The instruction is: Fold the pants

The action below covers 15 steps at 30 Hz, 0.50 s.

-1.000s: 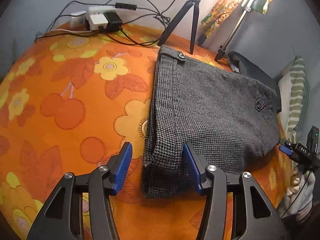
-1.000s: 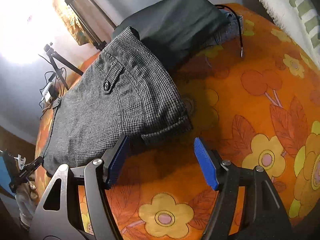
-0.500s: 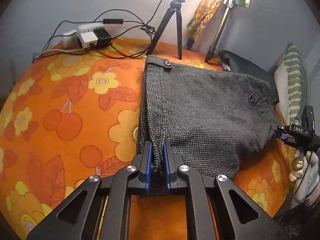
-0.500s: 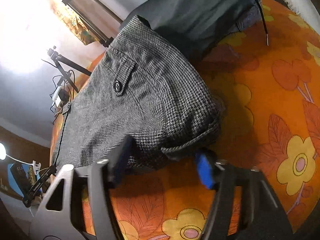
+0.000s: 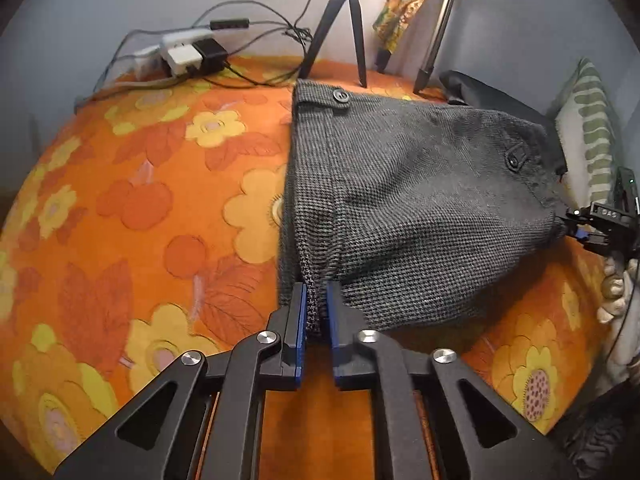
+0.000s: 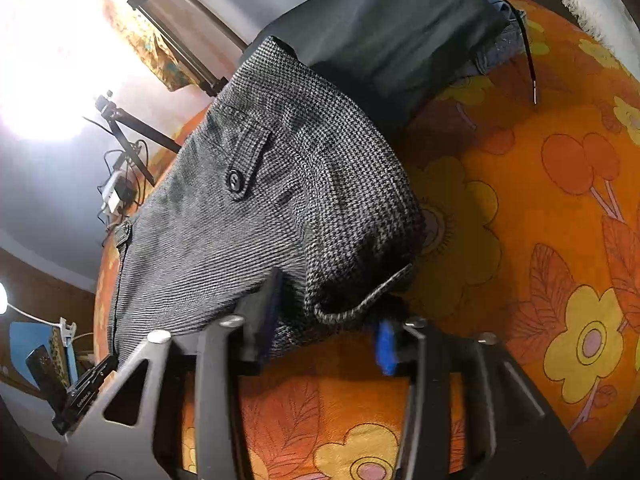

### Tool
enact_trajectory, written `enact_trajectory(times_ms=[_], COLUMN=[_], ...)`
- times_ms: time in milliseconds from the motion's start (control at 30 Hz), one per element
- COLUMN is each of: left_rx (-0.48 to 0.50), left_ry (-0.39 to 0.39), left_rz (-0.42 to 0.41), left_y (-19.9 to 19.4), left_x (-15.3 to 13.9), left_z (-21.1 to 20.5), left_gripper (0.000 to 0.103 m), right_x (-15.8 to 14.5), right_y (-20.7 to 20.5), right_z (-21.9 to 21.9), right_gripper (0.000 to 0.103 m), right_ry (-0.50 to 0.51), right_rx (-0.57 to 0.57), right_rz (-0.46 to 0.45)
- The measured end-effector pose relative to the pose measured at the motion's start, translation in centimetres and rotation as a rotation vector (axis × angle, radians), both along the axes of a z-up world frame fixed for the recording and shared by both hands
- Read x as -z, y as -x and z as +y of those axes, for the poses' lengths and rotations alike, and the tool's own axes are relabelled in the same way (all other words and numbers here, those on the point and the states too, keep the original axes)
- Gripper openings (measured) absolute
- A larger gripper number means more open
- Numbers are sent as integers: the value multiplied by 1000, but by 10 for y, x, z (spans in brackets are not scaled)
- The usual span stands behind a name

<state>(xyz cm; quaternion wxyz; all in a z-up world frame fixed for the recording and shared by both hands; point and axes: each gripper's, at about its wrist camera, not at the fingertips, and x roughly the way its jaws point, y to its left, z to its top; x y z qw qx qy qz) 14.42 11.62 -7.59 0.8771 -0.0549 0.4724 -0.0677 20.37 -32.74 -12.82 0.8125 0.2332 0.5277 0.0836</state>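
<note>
Grey checked pants [image 5: 420,184] lie folded on an orange flowered bedspread [image 5: 140,208]. My left gripper [image 5: 316,304] pinches the near left edge of the cloth between its blue pads; the jaws are easing open a little, with the fabric still pressed between them. In the right wrist view the pants [image 6: 248,216] bunch up at the cuffed hem. My right gripper [image 6: 328,308] is closed around that thick hem fold. It also shows in the left wrist view, where the right gripper [image 5: 588,228] sits at the pants' far right corner with the cloth gathered toward it.
A dark garment [image 6: 392,32] lies behind the pants with a loose cable [image 6: 528,60] beside it. A tripod [image 5: 348,20] and a power strip [image 5: 188,52] with cords stand at the back. At the right edge lies a striped pillow [image 5: 592,132].
The left gripper went from open around the pants' edge to pinched on it and drew it slightly nearer. The right jaws narrowed onto the hem, which now bunches between them.
</note>
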Motion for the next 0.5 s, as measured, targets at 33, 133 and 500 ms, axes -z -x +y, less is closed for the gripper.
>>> enact_trajectory(times_ms=[33,133,500], left_rx=[-5,-30,136], left_ry=[-15,-45,-36], left_rz=[-13,-64,-166], left_y=[0,2,-11], left_x=[-5,-21,-53], left_z=[1,4,-74], left_gripper=[20,27,27], right_x=[0,-2,-5], right_y=[0,1,19], right_z=[-1,-6,-42], right_gripper=[52,57,60], right_ry=[-4,-33,-52], right_rx=[-1,3,103], right_rz=[0,6,7])
